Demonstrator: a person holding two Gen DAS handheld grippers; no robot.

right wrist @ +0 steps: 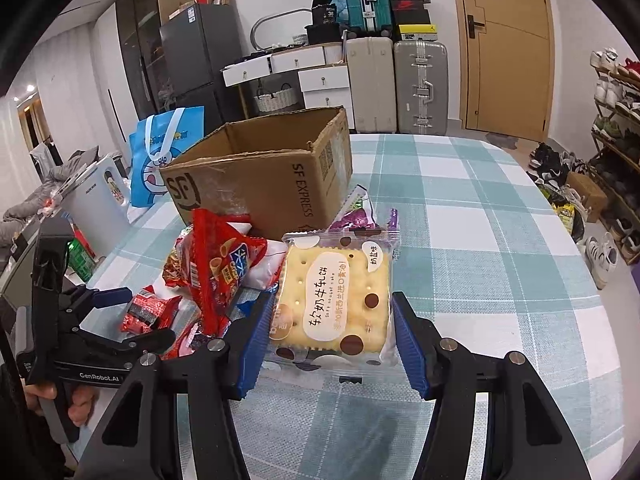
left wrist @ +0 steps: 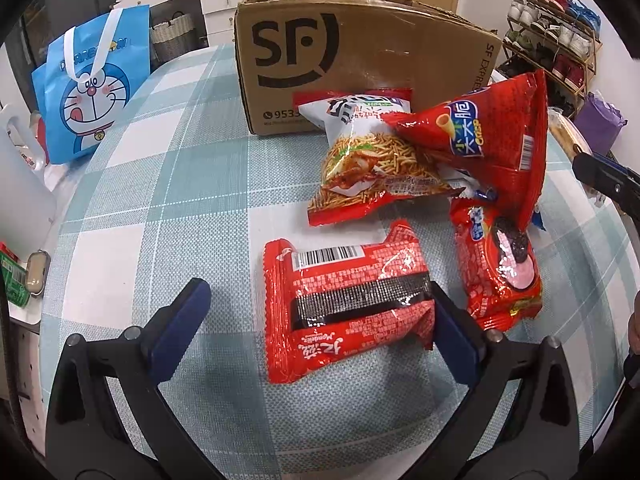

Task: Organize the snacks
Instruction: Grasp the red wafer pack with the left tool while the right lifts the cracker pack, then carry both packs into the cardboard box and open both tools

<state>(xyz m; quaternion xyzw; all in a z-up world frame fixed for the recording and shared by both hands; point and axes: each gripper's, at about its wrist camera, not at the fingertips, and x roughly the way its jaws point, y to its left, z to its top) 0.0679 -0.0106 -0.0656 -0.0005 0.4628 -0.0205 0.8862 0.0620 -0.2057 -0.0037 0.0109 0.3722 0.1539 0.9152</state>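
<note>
An open SF cardboard box (left wrist: 360,56) stands at the back of the checked table; it also shows in the right wrist view (right wrist: 260,176). My left gripper (left wrist: 320,312) is open around a red biscuit pack (left wrist: 344,304) lying flat, its right finger touching the pack. Behind lie a noodle snack bag (left wrist: 372,168), a red cone-snack bag (left wrist: 484,136) and a red cookie pack (left wrist: 496,264). My right gripper (right wrist: 334,340) is open around a cracker pack (right wrist: 336,300) on the table, fingers close to both sides.
A blue Doraemon bag (left wrist: 88,92) stands at the table's left. A purple snack pack (right wrist: 360,216) lies beside the box. A shoe rack (right wrist: 616,152) is off the table's right; suitcases (right wrist: 400,84) and drawers are behind.
</note>
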